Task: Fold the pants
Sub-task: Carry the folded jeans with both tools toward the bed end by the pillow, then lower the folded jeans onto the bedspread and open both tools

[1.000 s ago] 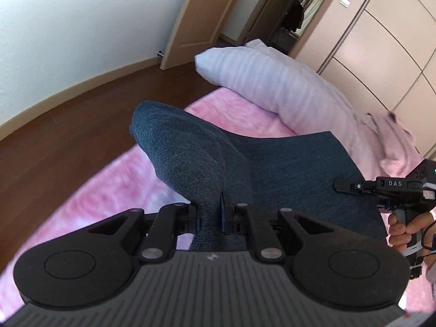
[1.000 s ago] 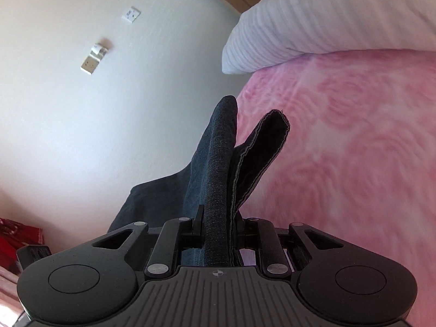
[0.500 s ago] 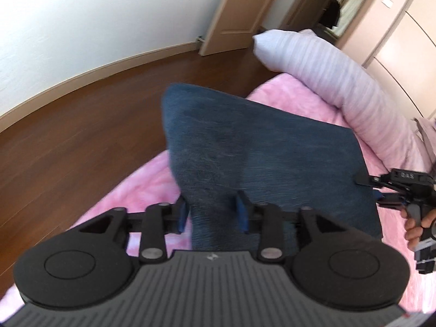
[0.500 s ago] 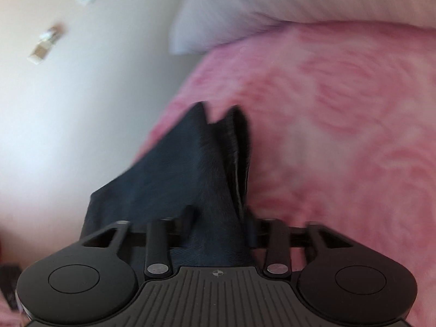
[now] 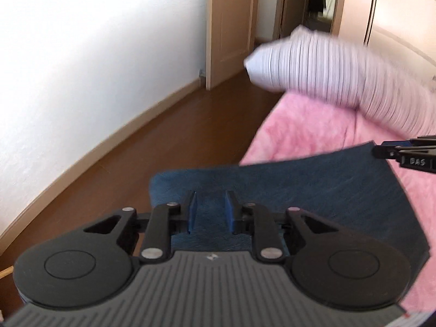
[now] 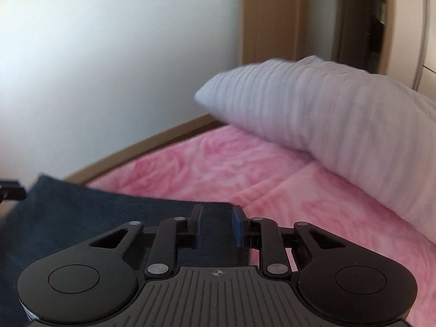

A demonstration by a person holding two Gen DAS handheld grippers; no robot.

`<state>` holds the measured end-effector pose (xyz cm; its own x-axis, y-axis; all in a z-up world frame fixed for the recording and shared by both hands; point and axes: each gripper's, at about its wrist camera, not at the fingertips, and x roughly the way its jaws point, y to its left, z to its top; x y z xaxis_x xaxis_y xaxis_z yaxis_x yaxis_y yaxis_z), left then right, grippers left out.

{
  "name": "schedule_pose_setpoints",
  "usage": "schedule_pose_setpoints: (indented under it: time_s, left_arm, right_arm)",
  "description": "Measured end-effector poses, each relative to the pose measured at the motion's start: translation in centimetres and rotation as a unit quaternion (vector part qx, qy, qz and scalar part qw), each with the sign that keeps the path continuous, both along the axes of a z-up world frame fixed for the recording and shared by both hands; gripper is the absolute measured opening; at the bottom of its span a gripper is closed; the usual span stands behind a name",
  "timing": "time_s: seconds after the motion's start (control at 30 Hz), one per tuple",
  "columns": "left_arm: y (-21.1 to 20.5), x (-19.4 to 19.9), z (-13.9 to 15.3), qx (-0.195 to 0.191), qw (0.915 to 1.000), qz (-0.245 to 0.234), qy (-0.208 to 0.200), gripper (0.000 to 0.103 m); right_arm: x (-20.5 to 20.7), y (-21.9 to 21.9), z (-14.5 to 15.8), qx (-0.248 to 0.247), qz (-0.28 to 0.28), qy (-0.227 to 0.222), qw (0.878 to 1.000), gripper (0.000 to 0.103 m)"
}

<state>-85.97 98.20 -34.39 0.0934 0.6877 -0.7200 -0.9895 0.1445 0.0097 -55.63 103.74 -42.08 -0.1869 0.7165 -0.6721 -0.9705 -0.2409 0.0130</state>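
The dark blue pants (image 5: 313, 190) lie spread flat on the pink bed cover (image 5: 305, 130). My left gripper (image 5: 209, 207) hovers low over their near left part, fingers apart, with flat cloth showing between them and nothing pinched. My right gripper (image 6: 215, 220) is open over the far right corner of the pants (image 6: 109, 218). In the left wrist view the right gripper's tip (image 5: 387, 151) reaches in from the right at that corner. The left gripper's tip (image 6: 11, 192) shows at the left edge of the right wrist view.
A white striped pillow (image 6: 327, 103) lies along the far side of the pink bed cover (image 6: 245, 169). The wooden floor (image 5: 136, 158) and a white wall run along the bed's left side. A door (image 5: 231, 27) and wardrobe fronts stand beyond.
Both grippers were shut on bunched, raised pants a second ago. They have since opened, and the pants now lie flat on the bed. Both cameras have tilted up toward the pillow.
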Motion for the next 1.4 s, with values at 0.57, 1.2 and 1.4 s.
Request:
schedule_pose_setpoints:
  time_s: [0.57,1.2,1.4]
  left_arm:
    - [-16.2,0.7,1.1,-0.058,0.9976,0.009,-0.036,0.018]
    - [-23.5,2.7,12.6,-0.094,0.9918,0.076,-0.039,0.047]
    - [-28.7,4.4,19.5,-0.074,0.9943,0.070,-0.029,0.063]
  right_arm:
    - [2.8,-12.7,0.9,-0.091,-0.063,0.036,0.993,0.021]
    - [1.2,-21.7,9.8,-0.139,-0.038,0.070,0.987,0.063]
    - [1.3,-27.4,17.0,-0.119,-0.014,0.081,0.989,0.066]
